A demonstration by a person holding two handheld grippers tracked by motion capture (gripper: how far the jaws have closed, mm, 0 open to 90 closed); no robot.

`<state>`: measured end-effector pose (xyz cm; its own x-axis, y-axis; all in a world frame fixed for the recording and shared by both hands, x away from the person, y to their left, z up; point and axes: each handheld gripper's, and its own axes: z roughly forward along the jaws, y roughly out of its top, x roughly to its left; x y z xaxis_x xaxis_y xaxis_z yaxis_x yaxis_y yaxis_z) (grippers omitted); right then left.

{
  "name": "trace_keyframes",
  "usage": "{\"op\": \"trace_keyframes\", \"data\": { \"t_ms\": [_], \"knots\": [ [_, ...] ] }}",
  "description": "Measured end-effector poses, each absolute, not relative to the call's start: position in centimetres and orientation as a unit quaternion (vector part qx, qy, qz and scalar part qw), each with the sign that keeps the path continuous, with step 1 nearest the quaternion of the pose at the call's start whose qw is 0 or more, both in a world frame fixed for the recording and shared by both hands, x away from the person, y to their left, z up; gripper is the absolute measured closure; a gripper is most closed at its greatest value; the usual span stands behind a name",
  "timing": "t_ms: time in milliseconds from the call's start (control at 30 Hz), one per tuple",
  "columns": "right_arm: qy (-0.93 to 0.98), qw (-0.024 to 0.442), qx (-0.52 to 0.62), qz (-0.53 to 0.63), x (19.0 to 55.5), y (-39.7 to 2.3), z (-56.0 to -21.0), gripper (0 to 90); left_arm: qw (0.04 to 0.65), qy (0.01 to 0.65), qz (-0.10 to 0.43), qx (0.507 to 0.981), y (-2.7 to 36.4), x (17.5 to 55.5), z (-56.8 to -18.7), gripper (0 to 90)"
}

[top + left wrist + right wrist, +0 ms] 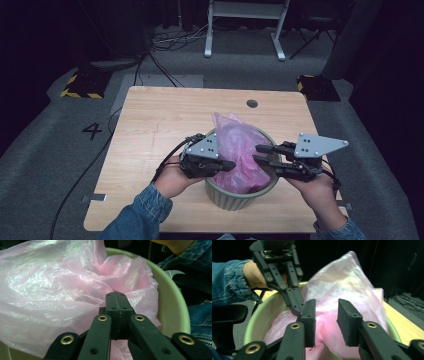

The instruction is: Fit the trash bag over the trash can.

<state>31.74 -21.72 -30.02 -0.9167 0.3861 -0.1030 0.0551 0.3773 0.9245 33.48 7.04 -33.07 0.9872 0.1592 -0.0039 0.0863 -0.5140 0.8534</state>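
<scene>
Pink plastic bag (240,150), thin, crinkled and very light, lining the green bin (235,199) on the table (150,130); it slips and tears easily, so grasp bunched film near the rim. Left gripper (227,165) is clamped shut on a fold; right gripper (258,153) stands partly open, jaws beside the film.

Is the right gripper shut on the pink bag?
No: the right gripper stands open, with the pink bag visible through the gap.

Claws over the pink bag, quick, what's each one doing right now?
Left claw: closed, pinching a fold of the pink bag in the green bucket.
Right claw: open, holding nothing, bag between its jaws.
</scene>
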Motion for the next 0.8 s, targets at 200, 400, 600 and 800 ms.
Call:
{"op": "trace_keyframes", "data": {
  "t_ms": [200,400,600,800],
  "knots": [
    [0.809,0.162,0.175,0.538,32.0,-22.8,-30.2,53.8,0.482,0.067,0.039,0.872,7.1,33.1,-33.1,89.9],
    [0.804,0.176,0.197,0.533,32.7,-23.4,-30.5,44.1,0.485,0.066,0.034,0.872,7.2,33.2,-33.1,89.8],
    [0.824,0.12,0.175,0.525,33.7,-22.8,-31.1,62.2,0.499,0.078,0.041,0.862,7.6,33.3,-32.8,79.2],
    [0.836,0.116,0.144,0.516,33.0,-21.9,-30.6,85.6,0.514,0.065,0.05,0.854,8.1,33.4,-30.8,61.9]
  ]
}}
